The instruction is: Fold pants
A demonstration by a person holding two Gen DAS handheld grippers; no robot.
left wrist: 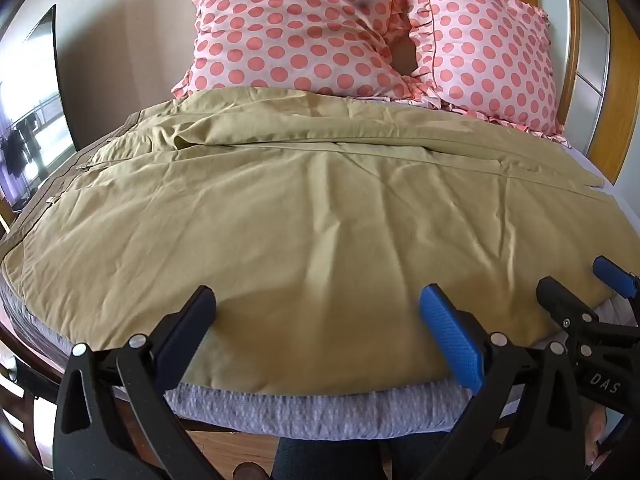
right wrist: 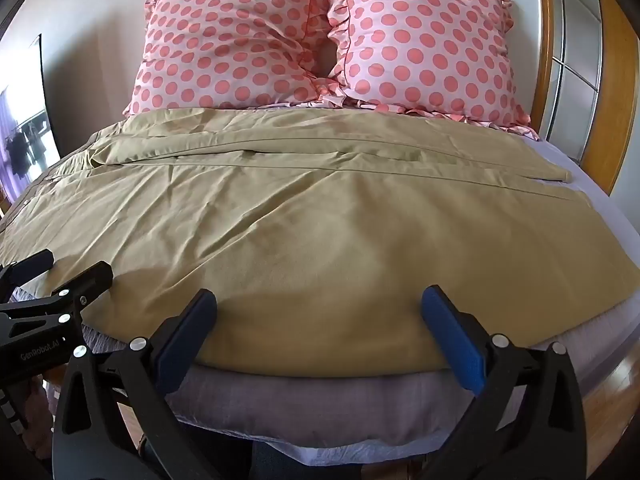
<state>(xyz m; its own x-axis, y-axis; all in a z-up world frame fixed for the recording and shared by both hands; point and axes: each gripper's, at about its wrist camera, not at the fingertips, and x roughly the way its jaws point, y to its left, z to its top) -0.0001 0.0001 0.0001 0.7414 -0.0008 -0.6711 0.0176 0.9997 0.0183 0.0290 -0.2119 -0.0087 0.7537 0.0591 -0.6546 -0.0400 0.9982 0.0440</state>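
Khaki pants (left wrist: 304, 208) lie spread flat across the bed, waistband to the left and leg ends to the right, one leg folded over the other along a seam; they also show in the right wrist view (right wrist: 304, 216). My left gripper (left wrist: 318, 312) is open and empty, hovering over the near edge of the pants. My right gripper (right wrist: 319, 312) is open and empty over the same near edge, further right. The right gripper also shows at the right edge of the left wrist view (left wrist: 576, 280), and the left gripper at the left edge of the right wrist view (right wrist: 72, 264).
Two pink polka-dot pillows (left wrist: 304, 28) (right wrist: 428, 40) stand at the head of the bed. A lavender sheet (left wrist: 320, 408) covers the mattress. A wooden headboard frame (right wrist: 616, 80) is on the right. Wooden floor (right wrist: 616, 380) lies below the bed's near edge.
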